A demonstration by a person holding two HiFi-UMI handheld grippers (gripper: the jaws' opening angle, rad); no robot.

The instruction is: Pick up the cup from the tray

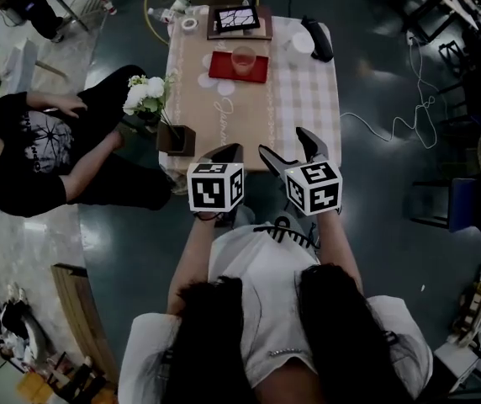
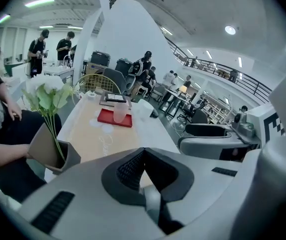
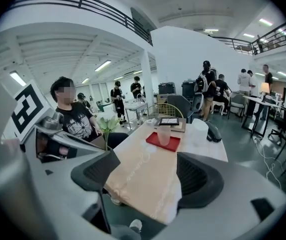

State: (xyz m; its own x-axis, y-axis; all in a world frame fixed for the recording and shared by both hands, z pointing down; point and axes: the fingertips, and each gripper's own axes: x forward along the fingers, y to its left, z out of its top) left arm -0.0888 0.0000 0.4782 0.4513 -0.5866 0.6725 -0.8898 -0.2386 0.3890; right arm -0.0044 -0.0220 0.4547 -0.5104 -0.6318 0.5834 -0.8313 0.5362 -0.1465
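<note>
A clear plastic cup (image 1: 243, 58) stands upright on a red tray (image 1: 224, 72) at the far middle of the table. Both grippers hover over the near table edge, well short of the tray. My left gripper (image 1: 226, 153) is shut with nothing in it; its dark pads meet in the left gripper view (image 2: 144, 159), and the cup (image 2: 119, 112) and tray (image 2: 105, 117) show far ahead. My right gripper (image 1: 286, 145) stands wide open and empty. In the right gripper view (image 3: 145, 174) the cup (image 3: 164, 134) sits on the tray (image 3: 172, 143), far beyond the jaws.
A brown vase (image 1: 176, 138) with white flowers (image 1: 146, 94) stands at the table's near left corner. A seated person (image 1: 22, 146) is close to the left side. Behind the tray lie a framed dark panel (image 1: 237, 19), a tape roll (image 1: 189, 24) and a black object (image 1: 318, 39).
</note>
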